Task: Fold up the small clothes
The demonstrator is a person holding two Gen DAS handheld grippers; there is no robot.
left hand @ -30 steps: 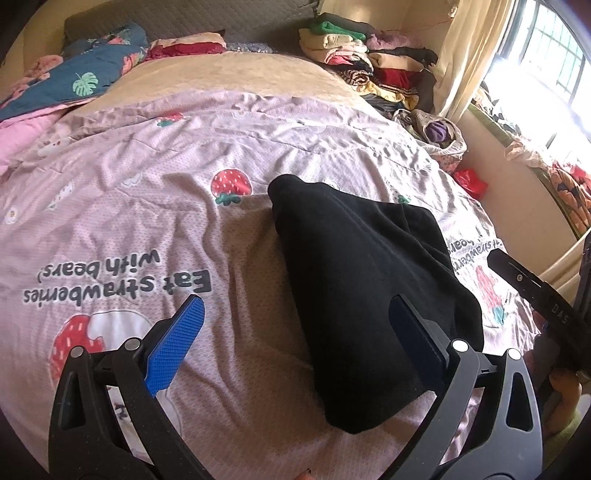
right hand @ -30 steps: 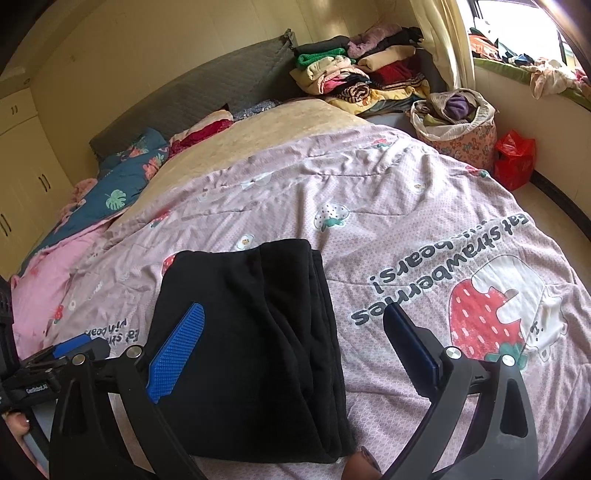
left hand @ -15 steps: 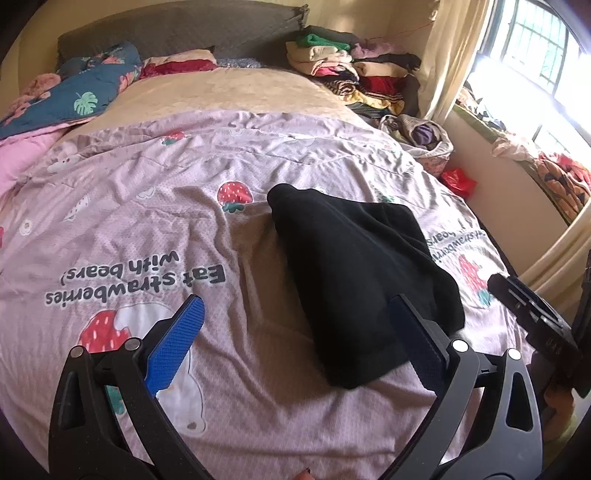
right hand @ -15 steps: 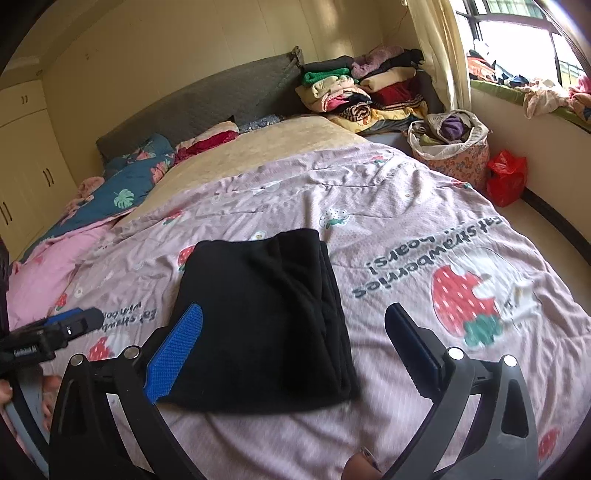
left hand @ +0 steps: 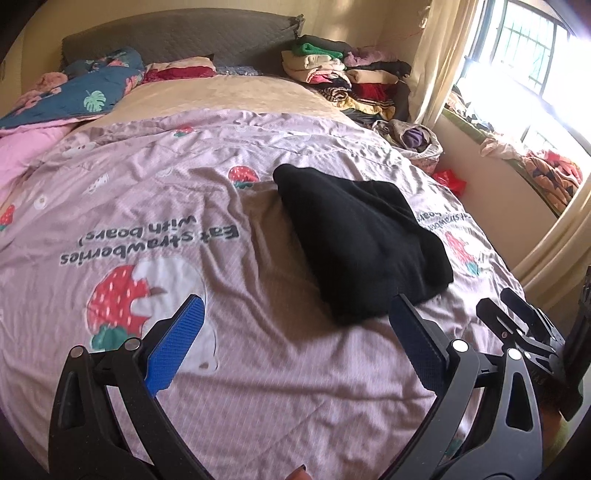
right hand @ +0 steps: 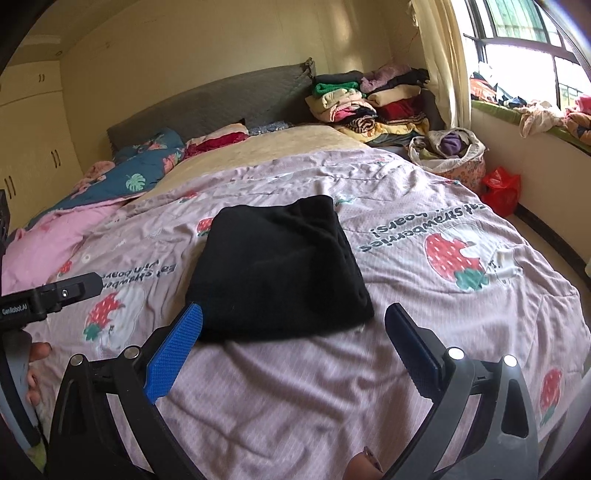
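Left wrist view first: you're over a bed with a pink quilt [left hand: 155, 192] covered in strawberry prints, a grey headboard [left hand: 177, 33] along the top of the frame and a clothes pile [left hand: 343, 77] upper right, next to the bright window. The black garment [left hand: 354, 240] sits right of centre, lying flat on the quilt as a squarish bundle that looks folded already. Your left gripper [left hand: 295, 347] hangs at the bottom of the frame with its blue pads spread wide, nothing between them, just short of the garment's near edge and not touching it. The other gripper pokes in at the lower right edge.

If you reckon it needs one more fold, I'd come in low at the near corners, pinch every layer together, and carry them over to the far edge so the stack doesn't slide apart. If it's done, lift it from underneath, not by the top layer.

Right wrist view: same bed, with cupboards [right hand: 33, 122] at the left edge and a red bag [right hand: 502, 188] on the floor at right. The garment sits dead centre here. Your right gripper [right hand: 295, 347] is also wide apart and empty, low in the frame, with the left pad just by the near edge of the fabric. The left gripper's tip shows at mid-left.
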